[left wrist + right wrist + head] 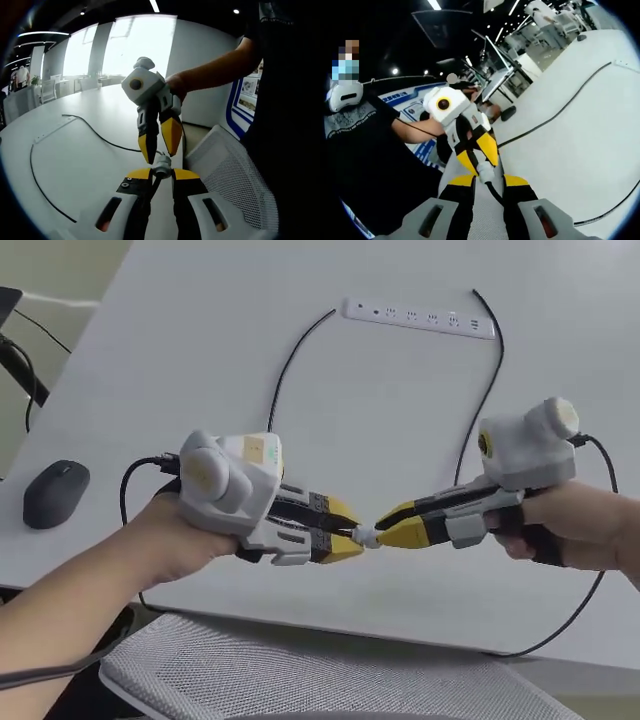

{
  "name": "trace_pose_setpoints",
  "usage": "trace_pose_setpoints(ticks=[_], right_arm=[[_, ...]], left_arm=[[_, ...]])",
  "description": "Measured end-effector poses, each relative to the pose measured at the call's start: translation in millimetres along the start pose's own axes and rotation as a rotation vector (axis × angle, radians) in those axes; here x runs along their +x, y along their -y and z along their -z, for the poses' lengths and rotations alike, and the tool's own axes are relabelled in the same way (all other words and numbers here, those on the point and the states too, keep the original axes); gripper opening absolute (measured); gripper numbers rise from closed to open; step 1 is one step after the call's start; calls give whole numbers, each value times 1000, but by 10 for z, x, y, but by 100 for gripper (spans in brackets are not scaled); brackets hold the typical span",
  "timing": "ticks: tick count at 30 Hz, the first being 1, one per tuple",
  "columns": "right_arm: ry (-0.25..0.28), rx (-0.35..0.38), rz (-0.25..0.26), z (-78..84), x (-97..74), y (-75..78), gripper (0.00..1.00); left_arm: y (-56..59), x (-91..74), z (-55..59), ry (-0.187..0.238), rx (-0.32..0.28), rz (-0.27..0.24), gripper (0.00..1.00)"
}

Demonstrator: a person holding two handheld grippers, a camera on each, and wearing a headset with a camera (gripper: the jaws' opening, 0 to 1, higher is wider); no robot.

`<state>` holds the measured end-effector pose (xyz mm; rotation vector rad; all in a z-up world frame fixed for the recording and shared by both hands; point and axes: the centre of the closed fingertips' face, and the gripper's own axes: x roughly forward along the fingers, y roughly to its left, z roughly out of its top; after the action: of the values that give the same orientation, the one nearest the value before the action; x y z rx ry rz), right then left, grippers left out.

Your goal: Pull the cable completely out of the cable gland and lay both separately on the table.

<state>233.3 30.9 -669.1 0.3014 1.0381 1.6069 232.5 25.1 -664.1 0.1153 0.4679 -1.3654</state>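
The white cable gland (485,172) sits just above the yellow tips of the right gripper (488,180). The black cable (493,192) runs down from the gland between those jaws; whether they pinch it is unclear. From above the gland, the left gripper (480,165) closes its yellow jaws on it. The white table (580,160) spreads right of the gland, and a person (365,160) in black stands left of it.

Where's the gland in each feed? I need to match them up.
Head view: gland low centre, where the two pairs of jaws meet tip to tip.
Left gripper view: gland low centre, between the view's own jaw tips.
Right gripper view: gland low centre, just past the view's own jaw tips.
Shared landmark: the white table.
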Motion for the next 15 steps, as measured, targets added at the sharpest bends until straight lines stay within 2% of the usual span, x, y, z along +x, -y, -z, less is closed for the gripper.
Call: trace_pose_setpoints(ticks=[4,7,13,15], right_arm=[[-7,7,-14,36,18,-18,13],[12,20,-30,12,24,-48,9],[9,24,-33,26,20,-63,8],[1,-11,-25,38,17,-76,8]], left_arm=[[-26,3,7,3,7,0,15],[-40,8,22,-1,10,0,15],[-51,19,48,-6,14,5,15],[-49,23,54,-6,12,8,15]])
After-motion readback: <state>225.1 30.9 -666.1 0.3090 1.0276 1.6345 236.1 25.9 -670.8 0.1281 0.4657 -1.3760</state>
